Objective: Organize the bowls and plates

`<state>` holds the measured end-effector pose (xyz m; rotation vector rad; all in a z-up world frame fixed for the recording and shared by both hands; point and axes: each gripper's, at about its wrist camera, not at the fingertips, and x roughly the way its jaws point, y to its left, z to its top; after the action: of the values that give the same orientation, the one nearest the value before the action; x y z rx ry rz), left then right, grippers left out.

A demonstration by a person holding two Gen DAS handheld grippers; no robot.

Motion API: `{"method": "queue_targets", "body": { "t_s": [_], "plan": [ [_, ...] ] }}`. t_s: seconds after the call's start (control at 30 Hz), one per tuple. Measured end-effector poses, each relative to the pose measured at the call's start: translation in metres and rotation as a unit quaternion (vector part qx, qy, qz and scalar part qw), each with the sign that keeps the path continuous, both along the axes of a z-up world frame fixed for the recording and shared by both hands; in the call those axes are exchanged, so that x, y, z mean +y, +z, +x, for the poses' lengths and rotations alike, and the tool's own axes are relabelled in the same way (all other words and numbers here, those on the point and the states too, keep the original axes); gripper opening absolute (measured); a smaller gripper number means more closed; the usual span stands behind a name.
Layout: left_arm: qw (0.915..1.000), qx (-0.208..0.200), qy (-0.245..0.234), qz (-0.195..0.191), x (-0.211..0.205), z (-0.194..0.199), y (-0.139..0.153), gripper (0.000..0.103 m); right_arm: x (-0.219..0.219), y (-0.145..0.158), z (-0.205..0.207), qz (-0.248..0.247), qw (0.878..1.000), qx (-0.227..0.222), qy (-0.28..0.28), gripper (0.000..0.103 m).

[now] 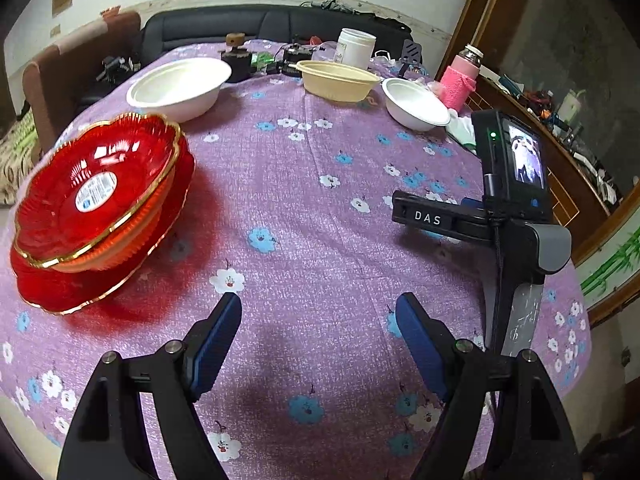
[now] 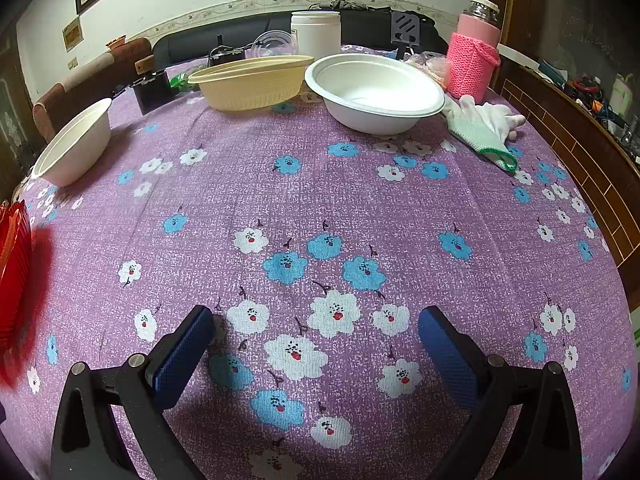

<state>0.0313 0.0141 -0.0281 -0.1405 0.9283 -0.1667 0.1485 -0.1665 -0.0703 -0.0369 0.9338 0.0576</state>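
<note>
A stack of red gold-rimmed plates (image 1: 96, 208) sits at the table's left; its edge shows in the right wrist view (image 2: 14, 264). Three bowls stand at the far side: a white bowl on the left (image 1: 180, 88) (image 2: 74, 142), a cream bowl in the middle (image 1: 338, 80) (image 2: 252, 82), a white bowl on the right (image 1: 414, 102) (image 2: 374, 90). My left gripper (image 1: 318, 308) is open and empty over the cloth, right of the red stack. My right gripper (image 2: 316, 322) is open and empty, well short of the bowls; its body shows in the left wrist view (image 1: 512, 208).
The table has a purple flowered cloth (image 2: 320, 200). A pink knit-sleeved jar (image 2: 474, 52), a white tub (image 2: 316, 34), a glove (image 2: 484, 128) and small dark items (image 1: 240, 60) crowd the far edge. A sofa (image 1: 240, 24) stands behind, a wooden ledge (image 2: 580, 128) on the right.
</note>
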Motion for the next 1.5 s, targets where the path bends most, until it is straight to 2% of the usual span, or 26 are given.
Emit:
{"method": "queue_targets", "body": {
  "t_s": [0.23,0.5,0.8,0.9,0.97,1.03,1.07,1.23,1.27,1.3,1.37,1.43,1.5],
  "plan": [
    [0.9999,0.0,0.007,0.013,0.005,-0.005,-0.001,0.079,0.0,0.0,0.0,0.0,1.0,0.0,0.0,0.102],
    [0.999,-0.002,0.041,0.018,0.03,-0.002,-0.001,0.079,0.0,0.001,-0.001,0.001,1.0,0.0,-0.002,0.102],
    [0.9985,0.005,0.048,0.025,0.035,0.003,-0.003,0.079,0.0,0.0,-0.001,0.001,1.0,0.0,-0.007,0.102],
    [0.9987,0.005,0.047,0.02,0.042,0.0,0.003,0.079,0.001,0.001,0.002,0.001,1.0,0.02,-0.007,0.102],
    [0.9991,0.006,0.043,0.0,0.053,-0.002,0.012,0.079,-0.001,0.002,0.008,0.001,0.999,0.048,0.01,0.102],
    [0.9991,-0.001,0.038,-0.02,0.067,-0.004,0.027,0.079,-0.003,0.003,0.01,0.008,0.998,0.056,-0.005,0.102],
    [0.9989,-0.008,0.039,-0.025,0.076,-0.004,0.038,0.079,0.001,0.002,0.01,-0.005,0.998,0.061,-0.003,0.102],
    [0.9973,-0.041,0.06,-0.009,0.121,0.002,0.088,0.079,0.003,0.006,0.026,-0.014,0.993,0.113,0.021,0.101],
    [0.9969,-0.045,0.064,-0.009,0.131,0.005,0.097,0.079,0.005,0.011,0.028,-0.027,0.993,0.11,0.026,0.097],
    [0.9964,-0.047,0.069,-0.015,0.143,0.009,0.107,0.079,0.009,0.022,0.027,-0.039,0.995,0.087,0.033,0.092],
    [0.9949,-0.049,0.083,-0.03,0.165,0.017,0.122,0.079,0.019,0.05,0.021,-0.042,0.997,0.038,0.051,0.092],
    [0.9927,-0.052,0.1,-0.042,0.187,0.031,0.137,0.08,0.027,0.092,0.014,-0.011,0.997,-0.024,0.066,0.092],
    [0.9904,-0.061,0.119,-0.035,0.203,0.051,0.149,0.08,0.038,0.135,0.009,0.013,0.992,-0.098,0.075,0.092]
  ]
}}
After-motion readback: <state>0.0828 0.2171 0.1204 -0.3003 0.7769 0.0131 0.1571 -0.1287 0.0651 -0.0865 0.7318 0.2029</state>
